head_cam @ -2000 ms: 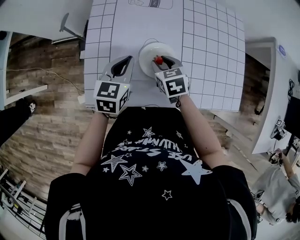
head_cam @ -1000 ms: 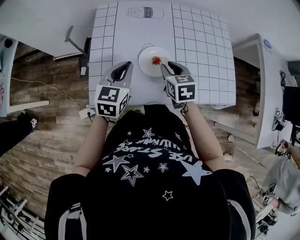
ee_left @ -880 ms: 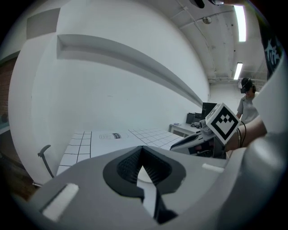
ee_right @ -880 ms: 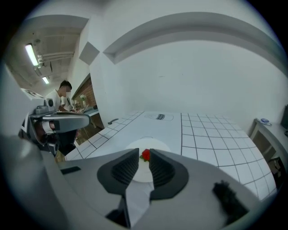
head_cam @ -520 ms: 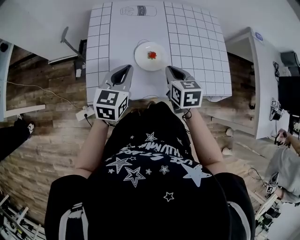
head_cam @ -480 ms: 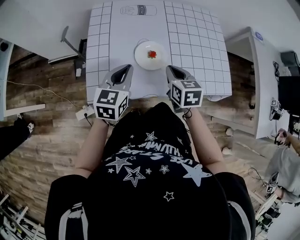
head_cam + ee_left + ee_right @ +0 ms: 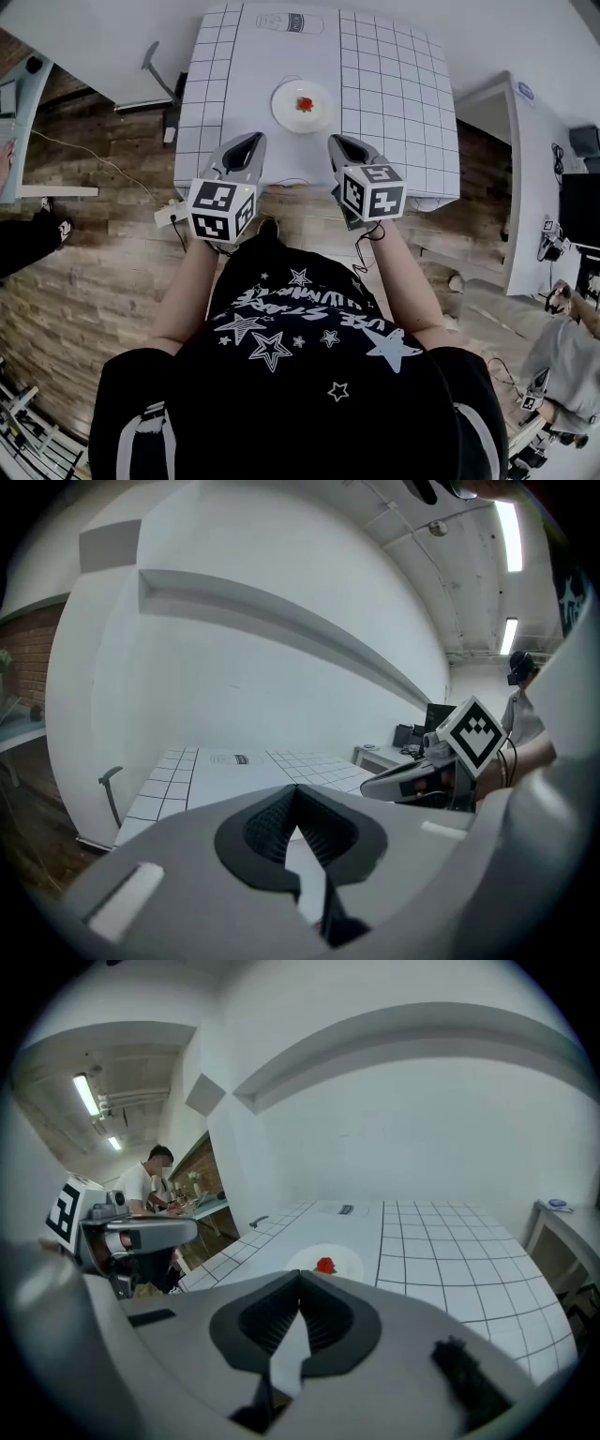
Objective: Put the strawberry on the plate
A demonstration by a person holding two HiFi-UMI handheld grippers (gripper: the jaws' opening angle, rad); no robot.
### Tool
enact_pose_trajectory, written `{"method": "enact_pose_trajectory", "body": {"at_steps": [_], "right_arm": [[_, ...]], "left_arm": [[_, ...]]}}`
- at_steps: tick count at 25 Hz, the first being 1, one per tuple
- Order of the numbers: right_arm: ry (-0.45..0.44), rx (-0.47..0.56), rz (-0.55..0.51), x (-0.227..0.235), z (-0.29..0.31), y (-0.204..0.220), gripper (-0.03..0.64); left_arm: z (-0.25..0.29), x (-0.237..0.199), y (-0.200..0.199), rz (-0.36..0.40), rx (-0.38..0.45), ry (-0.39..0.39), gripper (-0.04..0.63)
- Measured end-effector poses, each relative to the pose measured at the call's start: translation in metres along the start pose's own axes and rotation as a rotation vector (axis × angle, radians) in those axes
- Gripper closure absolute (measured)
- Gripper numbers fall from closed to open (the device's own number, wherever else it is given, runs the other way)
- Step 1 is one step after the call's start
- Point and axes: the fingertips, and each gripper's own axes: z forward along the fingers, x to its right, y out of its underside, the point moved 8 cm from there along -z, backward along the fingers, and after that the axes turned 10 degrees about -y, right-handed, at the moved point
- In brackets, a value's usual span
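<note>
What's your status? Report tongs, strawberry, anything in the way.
Left tongs shut, empty. Right tongs shut, empty. Strawberry sits on plate, task looks done. Nothing in the way that I can see.

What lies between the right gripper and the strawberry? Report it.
Only bare table and the plate's near rim separate the right gripper from the strawberry; the head view shows it.
</note>
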Motion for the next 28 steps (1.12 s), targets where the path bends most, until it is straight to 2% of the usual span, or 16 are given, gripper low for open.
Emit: {"method": "enact_pose_trajectory", "body": {"at_steps": [5, 9, 14, 16, 22, 25, 28], "right_arm": [[-0.027, 0.019, -0.004, 0.010, -0.032, 0.007, 0.603], [-0.066, 0.041, -0.018, 0.032, -0.036, -0.009, 0.603], [-0.071, 0.057, -0.075, -0.020, -0.030, -0.007, 0.603], [-0.078, 0.060, -0.093, -0.027, -0.037, -0.007, 0.603], [-0.116, 0.098, -0.087, 0.022, -0.096, 0.020, 0.603], [-0.148, 0.104, -0.076, 0.047, -0.110, 0.021, 0.603], [-0.158, 0.107, -0.078, 0.054, -0.124, 0.020, 0.603]], "left_arm": [[-0.014, 0.032, -0.005, 0.013, 0.027, -0.036, 0.588], [-0.005, 0.048, -0.022, 0.029, 0.042, -0.070, 0.588], [-0.048, 0.022, -0.009, 0.009, 0.086, -0.081, 0.588], [-0.057, 0.027, -0.010, 0.008, 0.099, -0.089, 0.588], [-0.048, 0.107, -0.011, 0.049, 0.101, -0.127, 0.588], [-0.035, 0.130, -0.020, 0.054, 0.106, -0.149, 0.588], [-0.037, 0.142, -0.024, 0.054, 0.104, -0.160, 0.588]]}}
